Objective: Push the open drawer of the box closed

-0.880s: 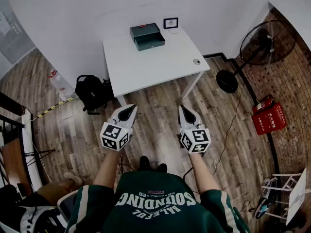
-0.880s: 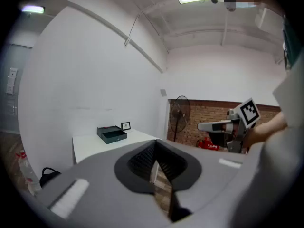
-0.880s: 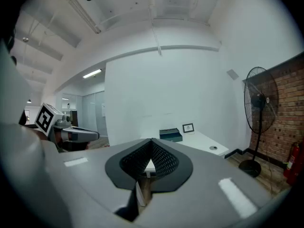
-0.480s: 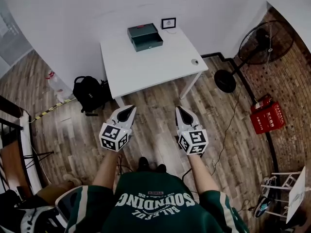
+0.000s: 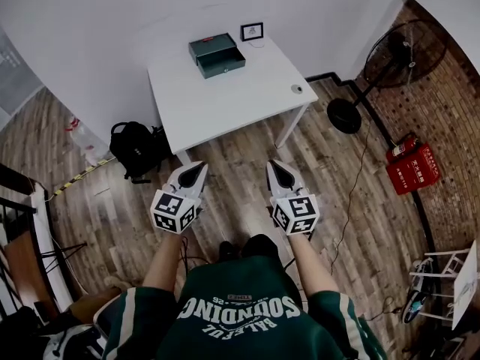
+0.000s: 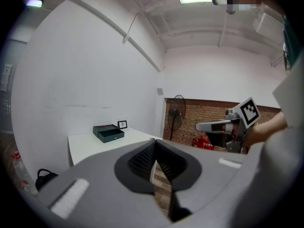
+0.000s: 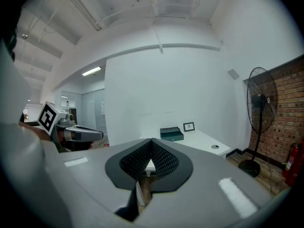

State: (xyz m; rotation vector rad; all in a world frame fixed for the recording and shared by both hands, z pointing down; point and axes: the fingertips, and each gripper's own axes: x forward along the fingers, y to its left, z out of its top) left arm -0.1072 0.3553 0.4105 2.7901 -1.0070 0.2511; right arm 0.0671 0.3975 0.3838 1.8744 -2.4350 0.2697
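A dark green box [image 5: 213, 49] stands at the far edge of the white table [image 5: 232, 100], with its drawer [image 5: 223, 65] pulled out toward me. The box also shows small in the left gripper view [image 6: 108, 132] and the right gripper view [image 7: 172, 133]. Both grippers hang side by side over the wooden floor, well short of the table and pointing toward it. My left gripper [image 5: 196, 169] is shut and empty, its jaws meeting at the tips [image 6: 153, 147]. My right gripper [image 5: 276, 168] is likewise shut with nothing in it [image 7: 151, 146].
A small framed picture [image 5: 252, 31] stands beside the box and a small round object [image 5: 298, 89] lies near the table's right edge. A black backpack [image 5: 135, 145] sits left of the table. A standing fan [image 5: 401, 51] and red extinguisher box [image 5: 412, 167] are at the right.
The table and box have drifted left and slightly up in the head view as the person shifts. Both grippers stay shut and side by side, a little higher in the picture.
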